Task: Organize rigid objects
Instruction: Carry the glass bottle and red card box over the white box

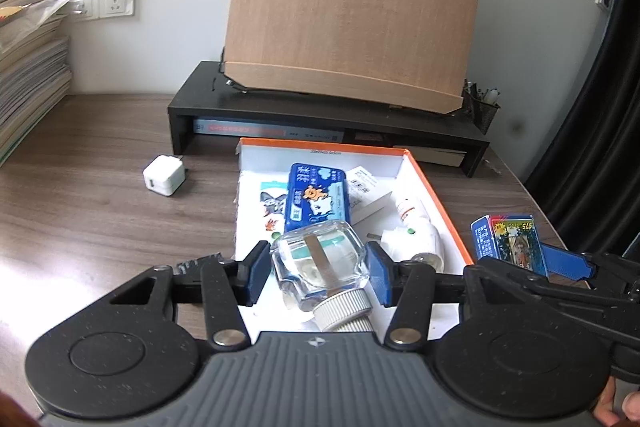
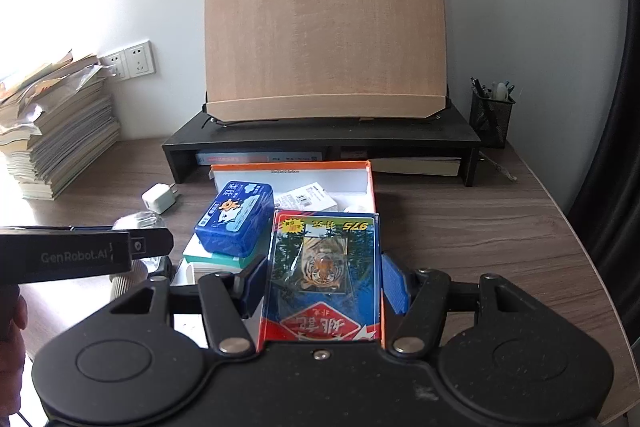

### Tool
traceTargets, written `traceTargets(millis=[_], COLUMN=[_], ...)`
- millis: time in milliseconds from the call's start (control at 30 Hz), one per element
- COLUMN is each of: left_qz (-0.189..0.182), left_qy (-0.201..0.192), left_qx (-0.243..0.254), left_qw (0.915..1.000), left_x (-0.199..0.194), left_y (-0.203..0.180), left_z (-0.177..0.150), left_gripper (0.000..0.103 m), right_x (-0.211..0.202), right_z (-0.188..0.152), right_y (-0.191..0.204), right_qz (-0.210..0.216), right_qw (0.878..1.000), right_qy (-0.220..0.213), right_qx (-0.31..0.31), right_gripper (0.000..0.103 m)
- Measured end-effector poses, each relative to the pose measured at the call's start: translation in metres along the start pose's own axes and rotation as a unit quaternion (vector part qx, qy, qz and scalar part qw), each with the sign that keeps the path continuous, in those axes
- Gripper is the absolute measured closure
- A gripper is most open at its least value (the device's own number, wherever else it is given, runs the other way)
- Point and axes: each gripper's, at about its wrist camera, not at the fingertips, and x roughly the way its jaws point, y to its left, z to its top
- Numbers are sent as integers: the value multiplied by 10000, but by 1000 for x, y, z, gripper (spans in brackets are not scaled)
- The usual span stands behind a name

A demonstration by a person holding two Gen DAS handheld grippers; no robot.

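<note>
My left gripper (image 1: 319,269) is shut on a clear glass bottle (image 1: 320,259) with a ribbed white cap, its blue pads pressing both sides. The bottle hangs over the near end of an orange-rimmed white box (image 1: 440,203). In the box lie a blue cartoon tin (image 1: 318,197), a small white carton (image 1: 366,193) and a white plug-in device (image 1: 412,237). My right gripper (image 2: 325,283) is shut on a tiger-print card pack (image 2: 324,267), held just right of the box (image 2: 371,187). The left gripper body (image 2: 80,255) shows at the left edge of the right wrist view.
A white charger (image 1: 165,175) lies on the wooden desk left of the box. Behind stands a black monitor riser (image 1: 320,107) bearing a tilted wooden board (image 1: 352,11), with books beneath. A mesh pen holder (image 2: 491,117) sits at the right, a stack of books (image 2: 60,131) at the left.
</note>
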Motion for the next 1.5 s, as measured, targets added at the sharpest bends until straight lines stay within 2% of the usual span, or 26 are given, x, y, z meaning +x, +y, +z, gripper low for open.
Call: traceTargets(millis=[400, 900, 1133, 1500], left_qz=[139, 354, 310, 77], left_qy=[244, 264, 272, 358], left_qx=[13, -75, -127, -50], left_qw=[9996, 9990, 9991, 9993], left_x=[4, 0, -4, -3], left_y=[0, -1, -2, 8], left_z=[-12, -21, -27, -27], left_gripper=[51, 51, 51, 51], right_x=[11, 11, 8, 3], right_z=[-15, -18, -21, -24], right_y=[14, 15, 16, 26], right_qz=[286, 421, 400, 139], right_qw=[9991, 9986, 9986, 9993], right_qy=[300, 319, 323, 332], right_qx=[-87, -86, -76, 49], right_gripper=[31, 31, 31, 31])
